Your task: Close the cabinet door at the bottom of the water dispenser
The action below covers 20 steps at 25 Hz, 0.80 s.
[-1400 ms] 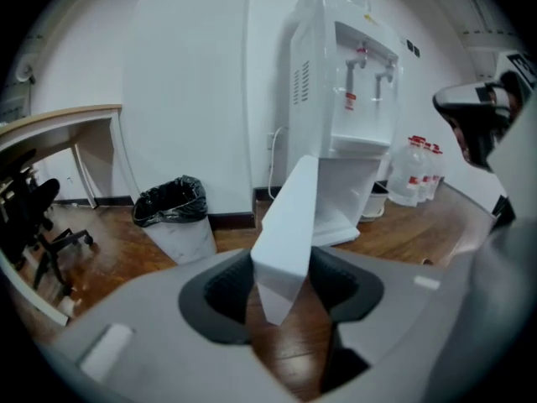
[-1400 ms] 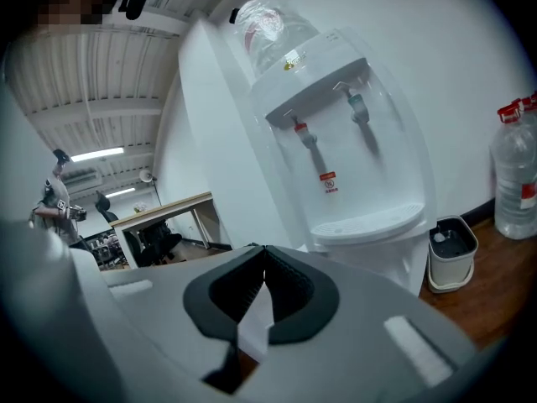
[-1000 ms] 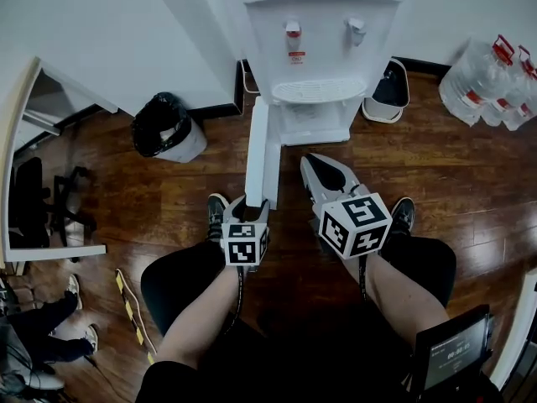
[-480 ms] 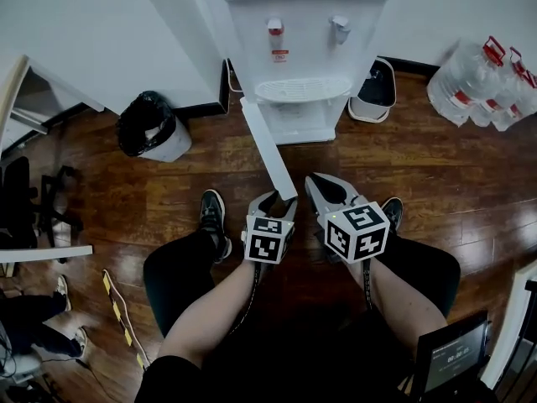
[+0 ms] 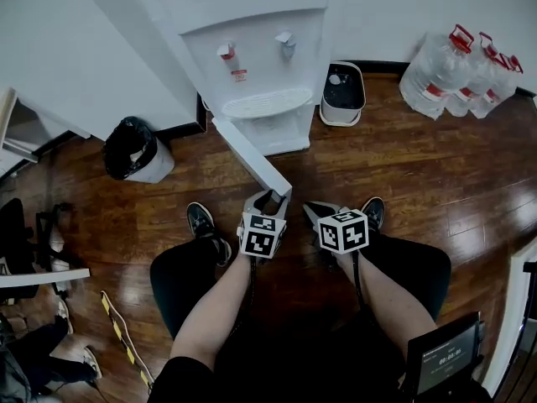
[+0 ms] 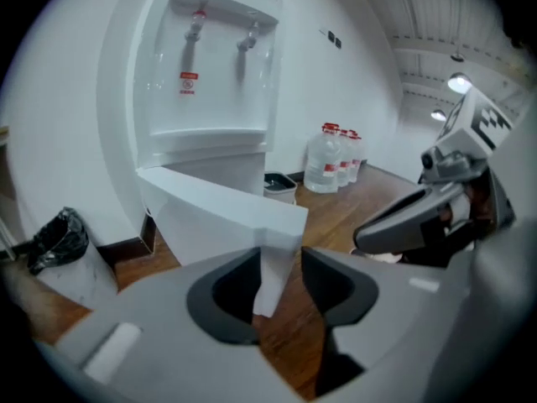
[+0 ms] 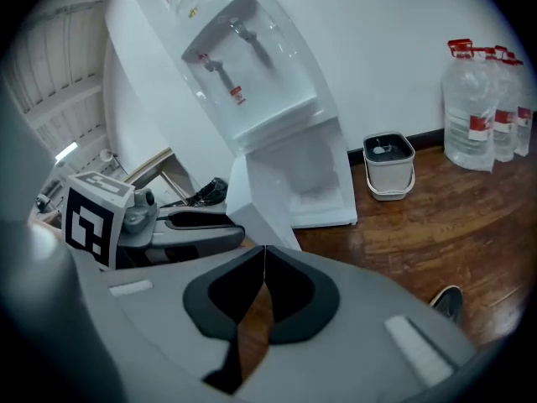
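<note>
The white water dispenser (image 5: 252, 49) stands against the wall, and its bottom cabinet door (image 5: 250, 154) swings out over the wood floor toward me. My left gripper (image 5: 268, 198) is at the door's free edge. In the left gripper view that door edge (image 6: 277, 250) sits between the closing jaws of the left gripper (image 6: 279, 275), with a thin gap still showing on the right side. My right gripper (image 5: 319, 210) hangs shut and empty just right of the door, low over my knee. The right gripper view shows the right gripper (image 7: 263, 267) with its jaws touching.
A black-bagged bin (image 5: 134, 148) stands left of the dispenser and a small white bin (image 5: 342, 91) right of it. Large water bottles (image 5: 449, 74) are at the back right. My shoes (image 5: 201, 221) are on the floor, and a screen (image 5: 440, 359) is at lower right.
The door's free edge has swung to the right with my left gripper on it, and the jaws have narrowed around it. My right gripper has dropped lower and nearer to my knee.
</note>
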{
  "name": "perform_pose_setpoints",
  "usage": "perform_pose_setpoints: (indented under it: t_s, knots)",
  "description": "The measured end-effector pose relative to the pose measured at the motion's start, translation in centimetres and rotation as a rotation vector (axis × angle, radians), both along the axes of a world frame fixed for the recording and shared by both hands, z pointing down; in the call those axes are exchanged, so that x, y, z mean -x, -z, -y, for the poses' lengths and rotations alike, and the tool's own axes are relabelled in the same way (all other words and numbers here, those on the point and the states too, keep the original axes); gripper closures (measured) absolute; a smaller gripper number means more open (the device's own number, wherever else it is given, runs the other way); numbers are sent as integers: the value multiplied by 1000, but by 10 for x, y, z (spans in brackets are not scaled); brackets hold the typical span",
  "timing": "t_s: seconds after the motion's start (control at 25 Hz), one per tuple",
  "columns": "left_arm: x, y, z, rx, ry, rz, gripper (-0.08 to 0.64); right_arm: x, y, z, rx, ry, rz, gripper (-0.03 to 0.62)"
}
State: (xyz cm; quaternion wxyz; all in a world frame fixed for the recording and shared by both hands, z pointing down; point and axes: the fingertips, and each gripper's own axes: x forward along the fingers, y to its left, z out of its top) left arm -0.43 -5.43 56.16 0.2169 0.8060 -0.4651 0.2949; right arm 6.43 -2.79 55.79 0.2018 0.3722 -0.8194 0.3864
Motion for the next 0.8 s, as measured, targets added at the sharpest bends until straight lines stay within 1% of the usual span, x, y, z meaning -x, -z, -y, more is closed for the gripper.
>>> perform_pose_setpoints:
  t_s: [0.04,0.08,0.16,0.2,0.32,0.4,0.52,0.56,0.6,0.68,0.76,0.8]
  knots:
    - [1,-2,0,3,0,8,388,-1,-2,0,-1,-3,-7,586]
    - [1,-2,0,19,9,-8,383,-1,-4,1,-6,-3,-20,586]
    - [-1,1,0,71,37,-71,342,1,-8,4,-16,-2,-47,586]
    - [-2,2,1,88,41,-89,328,4,-10,5,-22,1,-58,585]
    - [-3,2,2,84,7,-76,328,13,-18,5,-40,26,-105,527]
    - [-2,1,3,88,-9,-75,328,19,-19,6,-61,41,-118,508]
    - [-3,-1,3,109,-25,-104,330,31,-11,12,-105,63,-85,508]
    - [-3,-1,3,117,-31,-114,331,33,-9,15,-115,67,-81,536]
    - [-3,-2,3,123,-38,-122,328,33,-8,18,-121,66,-82,541]
    - [-1,-4,4,129,-64,-111,316,35,-8,25,-119,57,-76,540]
    - [4,-6,4,124,-106,-69,316,38,-7,29,-111,58,-70,539]
    - [5,-6,3,129,-125,-62,316,39,-7,29,-106,63,-69,540]
